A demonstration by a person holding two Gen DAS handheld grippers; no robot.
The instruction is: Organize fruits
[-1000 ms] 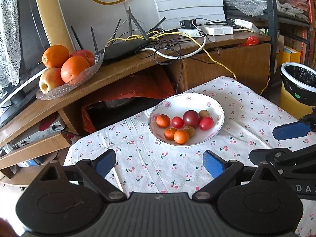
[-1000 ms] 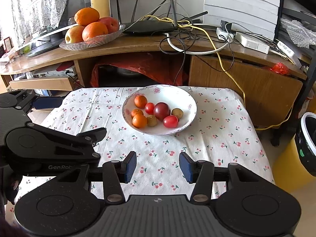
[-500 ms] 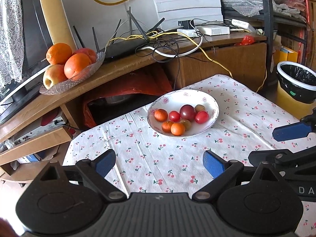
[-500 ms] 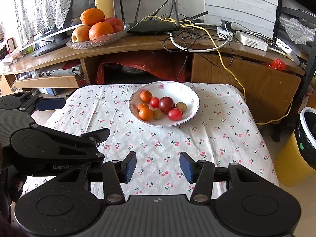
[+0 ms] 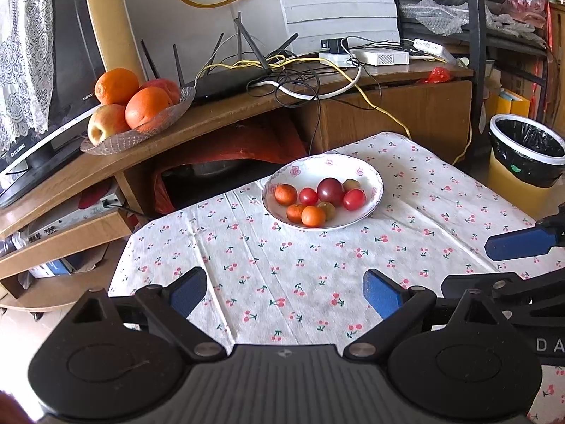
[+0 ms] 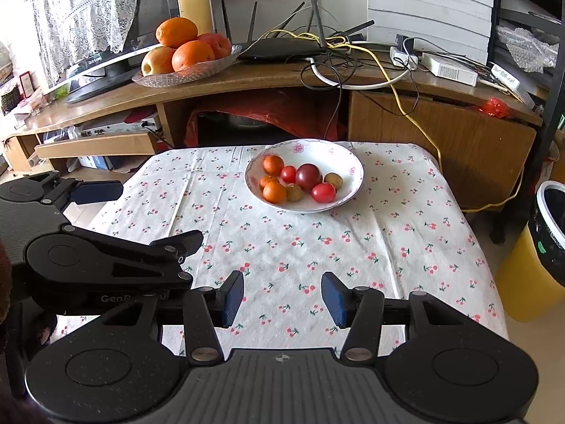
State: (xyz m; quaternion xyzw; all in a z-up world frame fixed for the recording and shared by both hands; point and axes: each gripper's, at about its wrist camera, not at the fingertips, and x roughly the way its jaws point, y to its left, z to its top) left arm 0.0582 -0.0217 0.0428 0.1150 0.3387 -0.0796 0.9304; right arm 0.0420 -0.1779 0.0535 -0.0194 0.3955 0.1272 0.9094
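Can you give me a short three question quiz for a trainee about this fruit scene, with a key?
1. True or false: the white bowl on the cherry-print tablecloth holds only oranges.
2. Multiple choice: where is the glass dish of large oranges and apples? A) on the tablecloth B) on the wooden shelf behind the table C) in the bin
3. Fill in: the left hand-held gripper and right hand-held gripper both hold ____.

Key:
1. False; it holds small mixed fruits, orange, red, dark purple and brownish.
2. B
3. Nothing; both are open above the cloth, short of the bowl.
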